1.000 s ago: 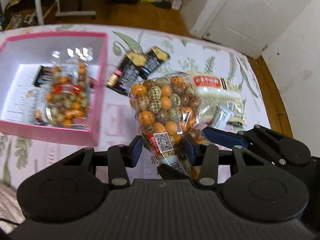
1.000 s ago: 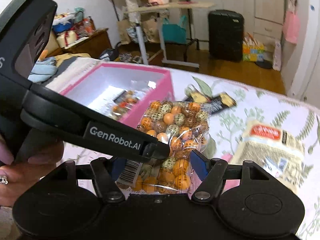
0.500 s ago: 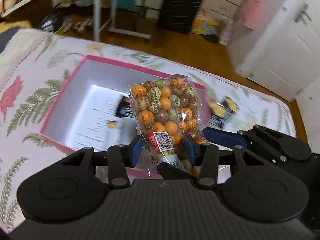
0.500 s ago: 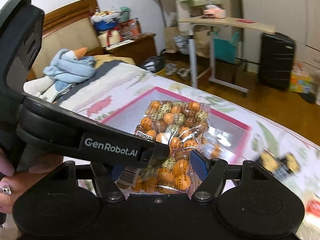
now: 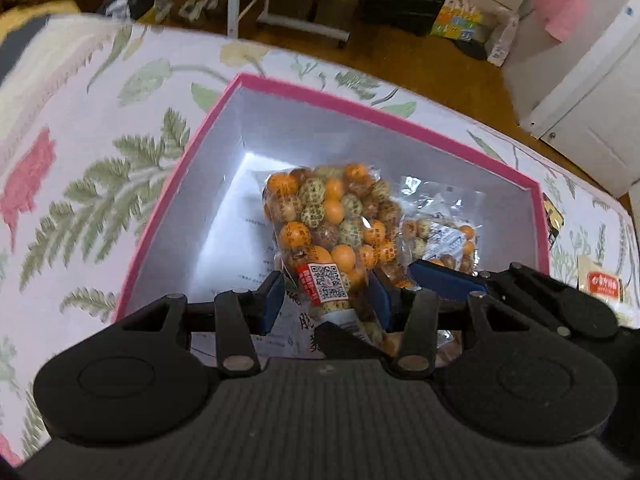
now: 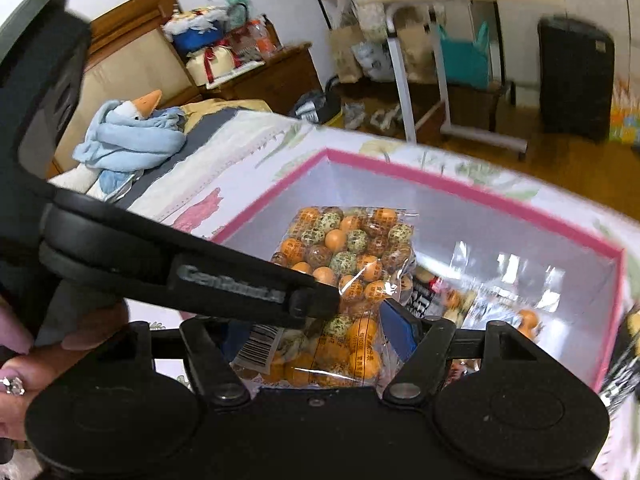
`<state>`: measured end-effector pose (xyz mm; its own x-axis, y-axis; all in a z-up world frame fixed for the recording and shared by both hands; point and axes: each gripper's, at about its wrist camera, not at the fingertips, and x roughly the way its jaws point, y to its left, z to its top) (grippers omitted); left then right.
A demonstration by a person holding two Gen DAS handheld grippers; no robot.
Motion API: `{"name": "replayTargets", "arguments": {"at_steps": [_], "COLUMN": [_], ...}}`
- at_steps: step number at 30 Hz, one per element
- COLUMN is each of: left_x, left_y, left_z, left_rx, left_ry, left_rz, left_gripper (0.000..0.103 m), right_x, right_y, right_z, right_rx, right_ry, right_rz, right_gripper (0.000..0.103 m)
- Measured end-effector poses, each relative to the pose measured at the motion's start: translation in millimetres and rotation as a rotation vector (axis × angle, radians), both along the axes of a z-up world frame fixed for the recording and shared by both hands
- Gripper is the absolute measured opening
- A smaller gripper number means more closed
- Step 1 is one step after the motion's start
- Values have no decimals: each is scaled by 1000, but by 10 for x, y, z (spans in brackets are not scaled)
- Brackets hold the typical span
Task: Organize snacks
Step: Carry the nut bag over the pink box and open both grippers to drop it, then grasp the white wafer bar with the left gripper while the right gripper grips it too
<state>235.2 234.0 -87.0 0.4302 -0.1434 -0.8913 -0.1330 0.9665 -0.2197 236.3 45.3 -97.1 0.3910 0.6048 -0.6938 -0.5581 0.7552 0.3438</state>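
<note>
A clear bag of orange, green and brown candy balls [image 5: 332,216] hangs upright over the open pink box [image 5: 360,108]. My left gripper [image 5: 328,296] is shut on its lower part, blue pads against both sides by the QR label. The same bag [image 6: 352,248] also sits between the jaws of my right gripper [image 6: 316,332], which are opening; the right pad still touches the plastic and the left pad is hidden behind the left gripper's body. Inside the box [image 6: 440,176] lies a second candy bag [image 5: 444,236] beside a dark wrapper [image 6: 424,292].
The box rests on a floral cloth [image 5: 100,160]. Right of it lie a beige snack packet [image 5: 600,284] and dark packets [image 5: 554,220]. A person's hand [image 6: 24,360] grips the left tool. A blue plush [image 6: 128,136] lies on the bed behind.
Both grippers have carried the candy bag leftward from above the loose packets to above the pink box, and a little lower. The right jaws have spread slightly.
</note>
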Motion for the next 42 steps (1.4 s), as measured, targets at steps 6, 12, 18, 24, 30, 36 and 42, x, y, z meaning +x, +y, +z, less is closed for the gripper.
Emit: {"name": "replayTargets", "arguments": {"at_steps": [6, 12, 18, 24, 30, 36, 42], "left_x": [-107, -360, -660, -896, -1038, -920, -765], "left_y": [-39, -100, -336, -840, -1535, -2272, -2964], "left_z": [78, 314, 591, 884, 922, 513, 101], "left_rx": [89, 92, 50, 16, -28, -135, -197], "left_ry": [-46, -99, -135, -183, -206, -136, -121], "left_rz": [-7, -26, -121, -254, -402, -541, -628], "left_gripper": [48, 48, 48, 48, 48, 48, 48], "right_x": [-176, -509, -870, -1214, -1511, -1581, -1615], "right_y": [-137, -498, -1005, -1497, -2004, -2526, -2955], "right_z": [10, 327, 655, 935, 892, 423, -48], "right_rx": [-17, 18, -13, -76, -129, -146, -167], "right_ry": [-7, -43, -97, -168, -218, -125, -61], "right_rz": [12, 15, -56, -129, -238, -405, -527], "right_gripper": [78, 78, 78, 78, 79, 79, 79]}}
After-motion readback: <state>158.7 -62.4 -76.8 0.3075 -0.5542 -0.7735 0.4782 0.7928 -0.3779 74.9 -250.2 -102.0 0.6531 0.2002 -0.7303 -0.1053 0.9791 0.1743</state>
